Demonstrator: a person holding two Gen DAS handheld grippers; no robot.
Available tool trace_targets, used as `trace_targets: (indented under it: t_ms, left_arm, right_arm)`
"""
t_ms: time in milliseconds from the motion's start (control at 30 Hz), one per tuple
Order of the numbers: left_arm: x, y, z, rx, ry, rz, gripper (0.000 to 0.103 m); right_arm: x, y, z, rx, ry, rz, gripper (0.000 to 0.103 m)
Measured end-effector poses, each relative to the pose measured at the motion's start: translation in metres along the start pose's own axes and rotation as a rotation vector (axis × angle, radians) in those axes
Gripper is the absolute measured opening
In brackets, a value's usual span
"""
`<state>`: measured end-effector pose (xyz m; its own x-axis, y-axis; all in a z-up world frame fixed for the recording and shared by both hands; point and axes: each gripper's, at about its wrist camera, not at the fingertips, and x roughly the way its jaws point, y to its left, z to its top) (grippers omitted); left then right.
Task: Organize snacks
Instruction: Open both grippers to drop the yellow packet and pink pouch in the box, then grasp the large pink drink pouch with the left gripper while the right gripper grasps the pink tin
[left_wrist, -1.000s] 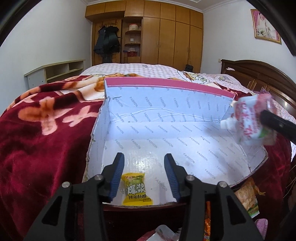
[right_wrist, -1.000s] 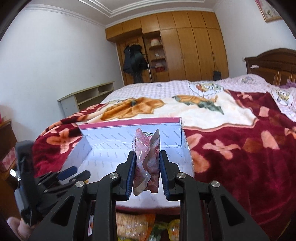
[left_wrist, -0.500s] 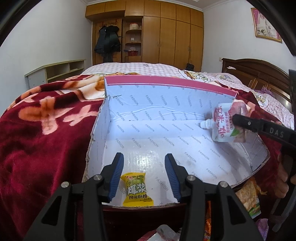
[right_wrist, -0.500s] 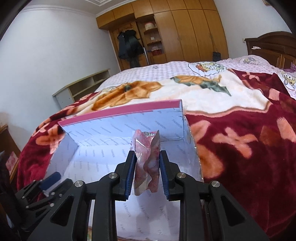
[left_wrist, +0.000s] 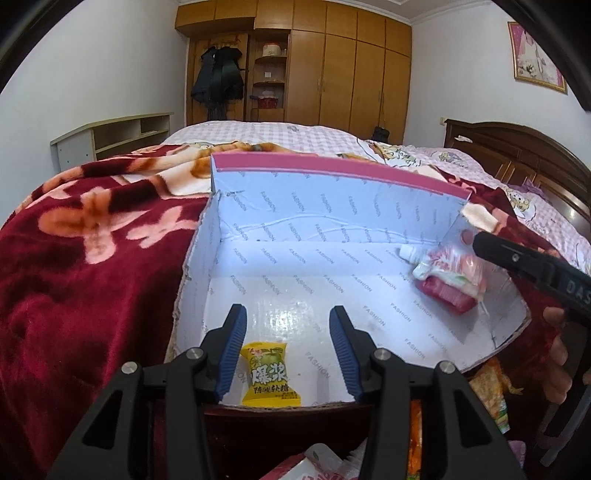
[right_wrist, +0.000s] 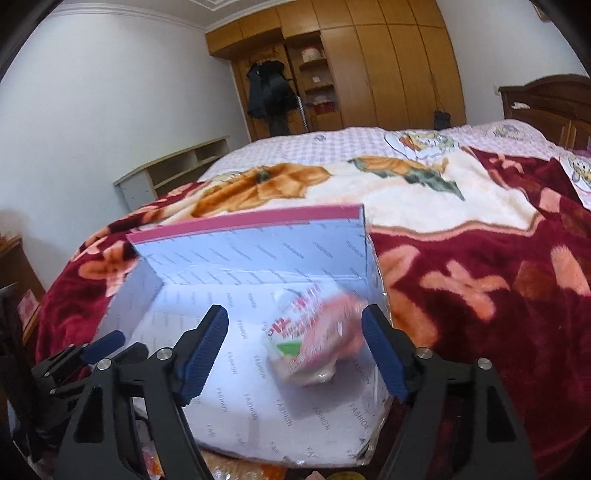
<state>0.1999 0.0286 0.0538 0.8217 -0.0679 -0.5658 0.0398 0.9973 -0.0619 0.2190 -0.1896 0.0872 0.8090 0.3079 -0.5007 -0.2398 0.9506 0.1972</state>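
An open white cardboard box (left_wrist: 295, 206) with a pink top edge lies on the bed; it also shows in the right wrist view (right_wrist: 251, 243). A yellow candy packet (left_wrist: 269, 373) lies at its near edge, between the open fingers of my left gripper (left_wrist: 284, 350). A pink spouted drink pouch (left_wrist: 448, 273) lies in the box's right part. In the right wrist view the pouch (right_wrist: 314, 336) is blurred, loose between the wide-open fingers of my right gripper (right_wrist: 295, 350).
A dark red floral blanket (left_wrist: 92, 258) covers the bed around the box. Several more snack packets (left_wrist: 487, 391) lie below the box's near edge. A wooden headboard (left_wrist: 517, 155) is at the right, a wardrobe (left_wrist: 332, 74) at the back.
My right gripper carried the pouch down into the box's right side and opened; the pouch has dropped from its fingers. My left gripper stayed open over the yellow candy.
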Motion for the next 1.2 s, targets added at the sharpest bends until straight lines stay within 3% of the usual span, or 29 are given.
trace_targets:
  t_ms: [633,767,1200]
  left_arm:
    - [-0.056,0.003,-0.005,0.001,-0.026,-0.027,0.05]
    - [-0.066,0.007,-0.012,0.003,-0.012,-0.043,0.058]
    - [-0.08,0.01,-0.041,0.014,0.043,-0.044,0.067]
  right_arm:
    - [-0.061,0.025,-0.024,-0.007,-0.01,0.038,0.077]
    - [-0.072,0.03,-0.035,-0.008,-0.001,0.045,0.077]
    - [-0.099,0.032,-0.073,0.008,0.024,0.038,0.077]
